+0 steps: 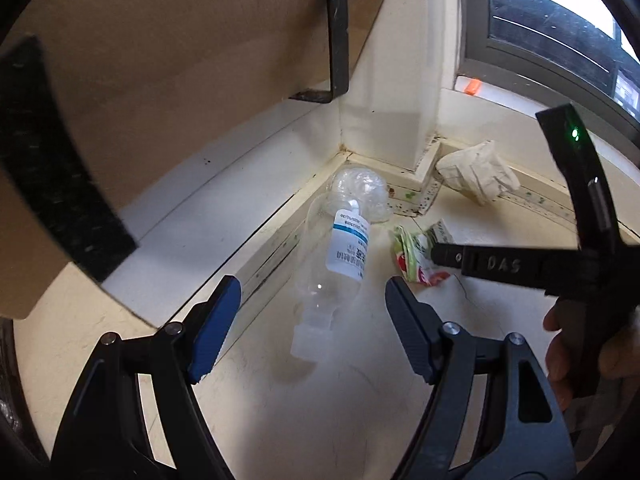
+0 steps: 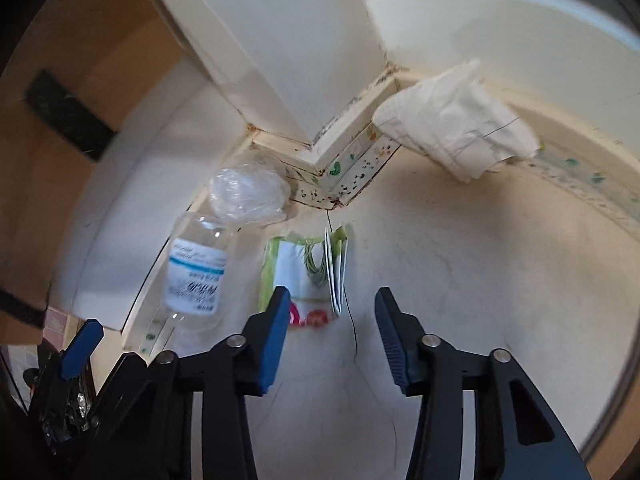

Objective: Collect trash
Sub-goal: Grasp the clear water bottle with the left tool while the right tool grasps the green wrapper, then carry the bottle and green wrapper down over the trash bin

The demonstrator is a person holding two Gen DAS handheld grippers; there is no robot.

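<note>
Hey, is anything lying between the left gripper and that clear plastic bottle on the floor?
Nothing visible. The left gripper has its jaws open with bare floor up to the clear plastic bottle with the blue-and-white label. The crumpled green-and-red wrapper lies off to the bottle's right, under the right gripper.

A clear plastic bottle with a white label [image 1: 340, 256] is lying on the pale floor [image 1: 360, 380] at the centre of the left wrist view, its cap end toward the bottom of the frame. A crumpled clear plastic bag [image 1: 362, 190] is sitting at its far end, in the wall corner. Just right of the bottle, a crumpled green, white and red wrapper [image 1: 416, 256] is lying. A crumpled white cloth [image 1: 478, 176] is resting against the skirting board [image 1: 424, 184] at upper right, well apart.
</note>
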